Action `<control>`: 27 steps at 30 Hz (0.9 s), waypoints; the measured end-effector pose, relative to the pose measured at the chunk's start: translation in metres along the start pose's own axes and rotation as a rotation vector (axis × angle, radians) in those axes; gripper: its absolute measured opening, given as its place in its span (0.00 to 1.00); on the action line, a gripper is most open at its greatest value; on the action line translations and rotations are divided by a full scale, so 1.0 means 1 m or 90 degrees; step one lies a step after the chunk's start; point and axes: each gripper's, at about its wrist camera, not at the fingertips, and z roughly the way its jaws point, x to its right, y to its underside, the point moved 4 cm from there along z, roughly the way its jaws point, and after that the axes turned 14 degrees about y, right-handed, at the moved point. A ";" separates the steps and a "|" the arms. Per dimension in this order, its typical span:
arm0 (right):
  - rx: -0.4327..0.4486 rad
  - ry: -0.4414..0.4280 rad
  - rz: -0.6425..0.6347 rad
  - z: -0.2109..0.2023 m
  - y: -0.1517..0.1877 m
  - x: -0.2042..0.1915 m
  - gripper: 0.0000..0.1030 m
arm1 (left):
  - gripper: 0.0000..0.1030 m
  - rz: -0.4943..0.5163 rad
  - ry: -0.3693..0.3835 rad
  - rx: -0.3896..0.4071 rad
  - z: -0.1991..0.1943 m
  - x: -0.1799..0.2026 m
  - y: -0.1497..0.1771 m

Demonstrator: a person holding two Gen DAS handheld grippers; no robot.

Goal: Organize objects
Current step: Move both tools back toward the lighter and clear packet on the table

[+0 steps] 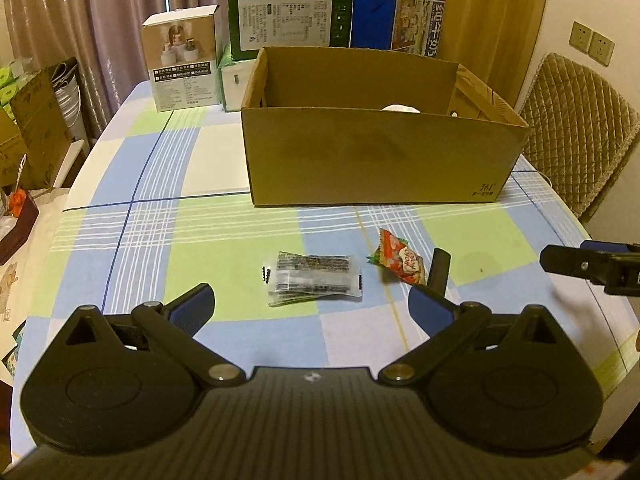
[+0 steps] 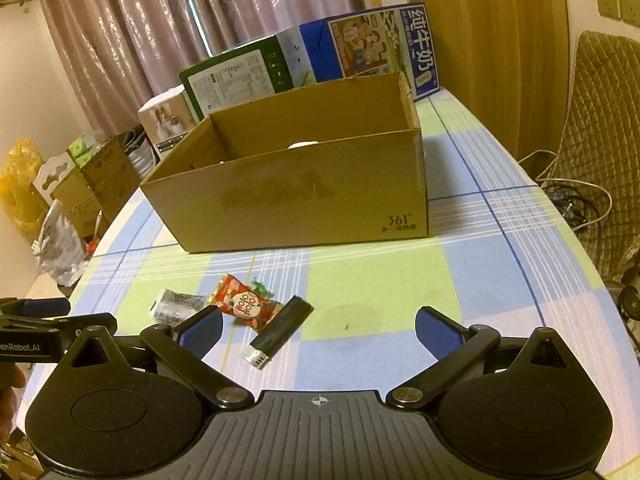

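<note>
Both tongs hover over the worktop [image 1: 168, 248], which is spread with a checked cloth, and each holds nothing. The left tongs [image 1: 310, 308] are spread wide, blue pads far apart. Just ahead of them, between the fingers, lies a clear packet [image 1: 314, 278] with dark print. Ahead and toward their right finger lies a red candy wrapper [image 1: 400, 258], and a black lighter [image 1: 439, 270] shows just behind that finger's tip, beside the wrapper. The right tongs [image 2: 318, 332] are equally wide open. The lighter [image 2: 280, 332] lies between their fingers, nearer the left one, metal end pointing toward the camera. The candy wrapper [image 2: 246, 306] touches it just ahead of the left finger, and the packet [image 2: 176, 304] lies further left. Well beyond both tongs stands an open cardboard box [image 1: 376, 156]; something white [image 1: 400, 108] peeks over its near wall. Behind it stand printed cartons [image 1: 288, 20].
</note>
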 end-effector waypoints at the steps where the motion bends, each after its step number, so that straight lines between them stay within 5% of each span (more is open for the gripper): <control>1: -0.001 -0.001 -0.001 0.000 0.000 -0.001 0.97 | 0.98 0.000 0.000 -0.001 0.000 -0.001 0.000; 15: -0.019 -0.007 -0.095 0.017 0.018 -0.017 0.97 | 0.98 0.068 -0.012 -0.046 0.011 -0.022 0.005; 27: -0.006 -0.115 -0.395 0.055 0.028 -0.050 0.97 | 0.98 0.093 0.031 -0.076 0.029 -0.030 0.014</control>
